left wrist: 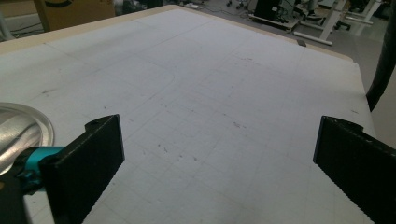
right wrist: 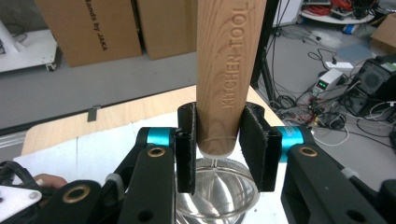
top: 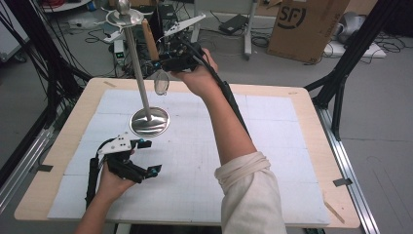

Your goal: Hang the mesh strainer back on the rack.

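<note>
The right gripper (right wrist: 219,147) is clamped on the wooden handle (right wrist: 226,70) of a small strainer (top: 161,84); the handle is stamped "KITCHEN TOOL" and the jaws press its flat sides just above the wire bowl (right wrist: 217,196). Seen from above, the raised right hand (top: 197,73) holds the strainer in the air beside the metal stand (top: 138,63), its bowl hanging downward, probably so that it can be hung on, or has just come off, the stand's top disc (top: 125,17). The left gripper (left wrist: 217,154) rests low with jaws spread wide and nothing between them, near the stand's round base (top: 149,121), apparently waiting. The table (top: 292,92) has a pale wooden rim and a white gridded mat (top: 272,141). Beyond lie cardboard boxes (right wrist: 88,30), cables and tripod legs on a grey floor.
</note>
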Demonstrator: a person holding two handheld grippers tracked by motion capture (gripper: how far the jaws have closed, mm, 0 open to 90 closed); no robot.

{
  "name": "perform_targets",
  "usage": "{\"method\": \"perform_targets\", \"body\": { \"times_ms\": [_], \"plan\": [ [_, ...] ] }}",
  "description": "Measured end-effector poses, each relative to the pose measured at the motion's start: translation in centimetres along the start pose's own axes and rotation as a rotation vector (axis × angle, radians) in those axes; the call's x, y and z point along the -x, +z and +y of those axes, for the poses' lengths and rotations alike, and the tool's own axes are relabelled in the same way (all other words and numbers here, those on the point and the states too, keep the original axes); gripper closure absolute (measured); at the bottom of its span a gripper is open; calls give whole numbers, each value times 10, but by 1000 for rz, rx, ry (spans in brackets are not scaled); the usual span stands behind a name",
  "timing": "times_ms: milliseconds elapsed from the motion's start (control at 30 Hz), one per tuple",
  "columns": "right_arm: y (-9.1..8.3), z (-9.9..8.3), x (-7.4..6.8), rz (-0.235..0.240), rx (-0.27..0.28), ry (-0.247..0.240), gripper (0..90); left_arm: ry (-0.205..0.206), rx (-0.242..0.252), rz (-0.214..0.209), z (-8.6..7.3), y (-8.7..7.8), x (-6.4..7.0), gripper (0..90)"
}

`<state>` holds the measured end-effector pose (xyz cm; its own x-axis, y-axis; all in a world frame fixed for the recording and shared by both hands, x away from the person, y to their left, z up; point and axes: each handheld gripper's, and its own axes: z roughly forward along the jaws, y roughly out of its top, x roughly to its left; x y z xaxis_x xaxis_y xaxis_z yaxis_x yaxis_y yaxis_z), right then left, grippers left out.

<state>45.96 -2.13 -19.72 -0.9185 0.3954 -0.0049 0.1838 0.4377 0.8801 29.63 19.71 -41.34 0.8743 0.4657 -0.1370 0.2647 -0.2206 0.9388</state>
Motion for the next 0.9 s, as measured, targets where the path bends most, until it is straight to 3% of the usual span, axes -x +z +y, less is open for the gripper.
{"method": "perform_targets", "body": {
  "times_ms": [267, 300, 433, 900],
  "plan": [
    [5, 0, -1, -6, -2, -15, 649, 1, 3, -2, 0, 0, 0, 24],
    [6, -1, -2, -6, -29, -27, 570, 0, 4, -2, 0, 0, 0, 24],
    [6, -2, -3, -21, -39, -23, 510, 1, 3, -2, 0, -1, 0, 24],
    [-22, -18, -4, -41, -24, -15, 395, 1, -4, 0, 0, 0, 1, 24]
  ]
}}
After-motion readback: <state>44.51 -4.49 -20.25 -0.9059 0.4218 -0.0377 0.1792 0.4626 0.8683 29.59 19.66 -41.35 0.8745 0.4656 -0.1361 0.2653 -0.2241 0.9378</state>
